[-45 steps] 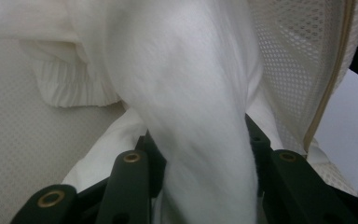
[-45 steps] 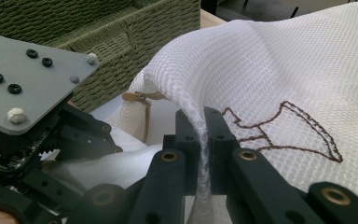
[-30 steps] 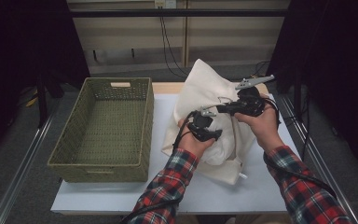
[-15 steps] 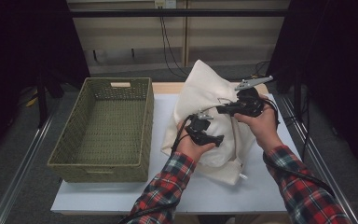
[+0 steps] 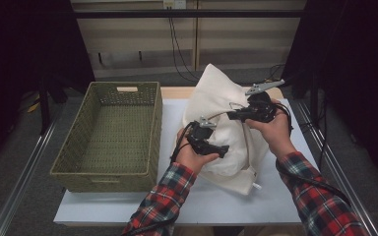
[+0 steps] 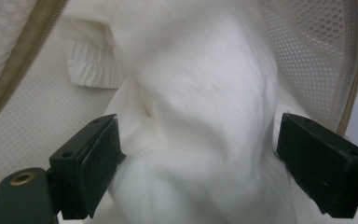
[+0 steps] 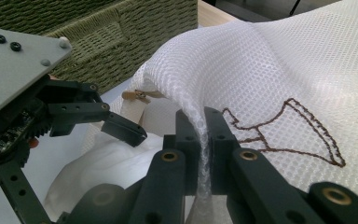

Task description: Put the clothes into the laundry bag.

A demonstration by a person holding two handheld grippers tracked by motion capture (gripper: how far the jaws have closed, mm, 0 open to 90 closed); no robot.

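Mesh bag held open, white garment half out.
Your right gripper (image 7: 204, 140) jaws pinch the mesh laundry bag (image 5: 216, 98); your left gripper (image 6: 200, 163) jaws, just opened wide, straddle the white garment (image 6: 200, 116); the basket (image 5: 78, 162) awaits.

No readable writing anywhere on the table.

Nothing to read out here, folks: no letters, numbers or brand marks come through on anything in view. The closest thing to a sign is a brown stitched outline on the white mesh bag (image 7: 279, 70), sitting at about four o'clock in the right gripper view, and it is a drawn shape, not lettering. A pale tag on the woven basket (image 5: 127, 89) is at twelve o'clock on its far rim, too small to read.
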